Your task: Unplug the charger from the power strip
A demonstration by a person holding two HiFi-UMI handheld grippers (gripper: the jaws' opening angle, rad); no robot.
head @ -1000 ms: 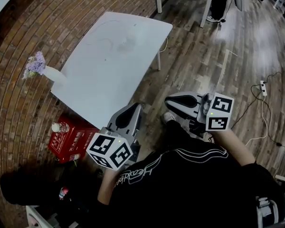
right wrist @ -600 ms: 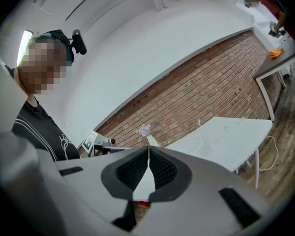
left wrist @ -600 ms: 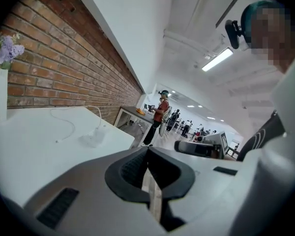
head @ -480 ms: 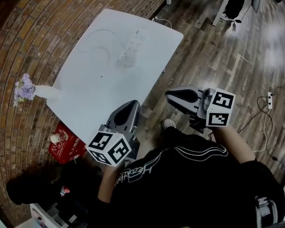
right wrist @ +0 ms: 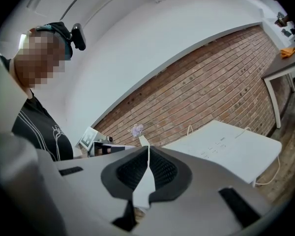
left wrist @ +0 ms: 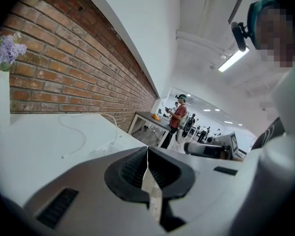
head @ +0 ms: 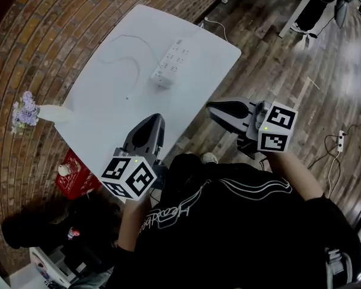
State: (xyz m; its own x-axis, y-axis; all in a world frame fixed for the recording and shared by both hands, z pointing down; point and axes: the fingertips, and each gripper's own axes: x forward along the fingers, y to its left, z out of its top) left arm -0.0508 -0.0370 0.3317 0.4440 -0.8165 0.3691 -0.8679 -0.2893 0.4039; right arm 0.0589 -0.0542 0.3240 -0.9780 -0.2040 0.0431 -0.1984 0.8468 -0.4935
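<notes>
A white power strip (head: 172, 60) lies on the white table (head: 102, 113), toward its far right part. A white charger (head: 162, 79) appears to sit at the strip's near end, and a thin white cable (head: 130, 58) loops off to the left. My left gripper (head: 156, 120) is shut and empty, its tip over the table's near edge, well short of the strip. My right gripper (head: 211, 108) is also shut and empty, held off the table's right edge over the floor. In the right gripper view the strip (right wrist: 214, 147) shows faintly on the table top.
A white vase with purple flowers (head: 27, 110) stands at the table's left edge by the brick wall. A red box (head: 73, 174) sits on the floor below. A second power strip with cords (head: 340, 138) lies on the wooden floor at right. People stand far off (left wrist: 177, 117).
Both grippers have moved forward toward the table, still shut. The left tip now reaches over the table's near edge, and the power strip has come into clear view.
</notes>
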